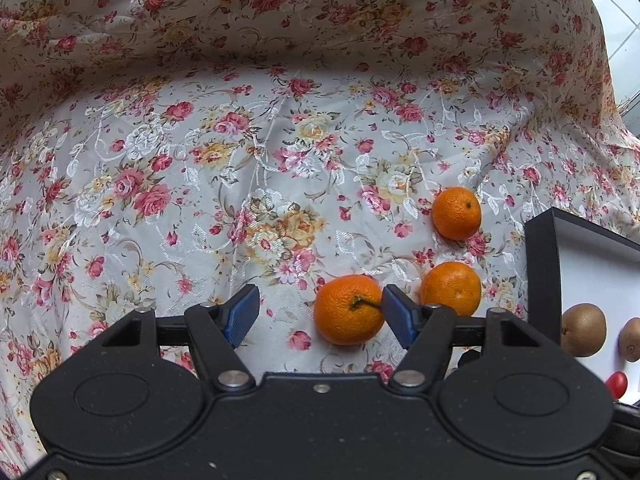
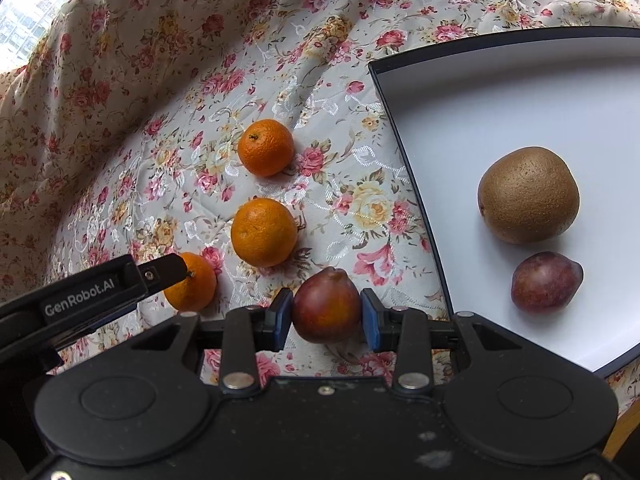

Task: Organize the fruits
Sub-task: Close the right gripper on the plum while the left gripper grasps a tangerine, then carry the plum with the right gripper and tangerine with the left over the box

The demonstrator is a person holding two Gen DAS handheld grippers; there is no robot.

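Left gripper (image 1: 320, 312) is spread wide w/ a stemmed orange (image 1: 349, 309) sitting between its blue pads (image 1: 242, 316), closer to the right-side pad; that pad's tip is right at the stem, can't tell if it actually touches. The other pad is well clear of the fruit. Two more oranges lie just beyond on the flowered cloth (image 1: 200, 184): a middle orange (image 1: 451, 289) beside the gripper's finger and a far orange (image 1: 456, 213) behind it. All three sit apart, roughly in a row.

Right gripper (image 2: 326, 318) is pinching a dark red plum (image 2: 327, 306), pads pressed on both sides, fruit held over the cloth just left of the tray (image 2: 404, 160).

The tray is black-rimmed w/ a white floor, lying on the cloth right of the oranges. In it: a brown kiwi (image 2: 528, 195) and a second plum (image 2: 546, 282) near each other, not touching. Left cam also catches another kiwi (image 1: 631, 339) and a small red tomato (image 1: 616, 385) at the tray's near end.
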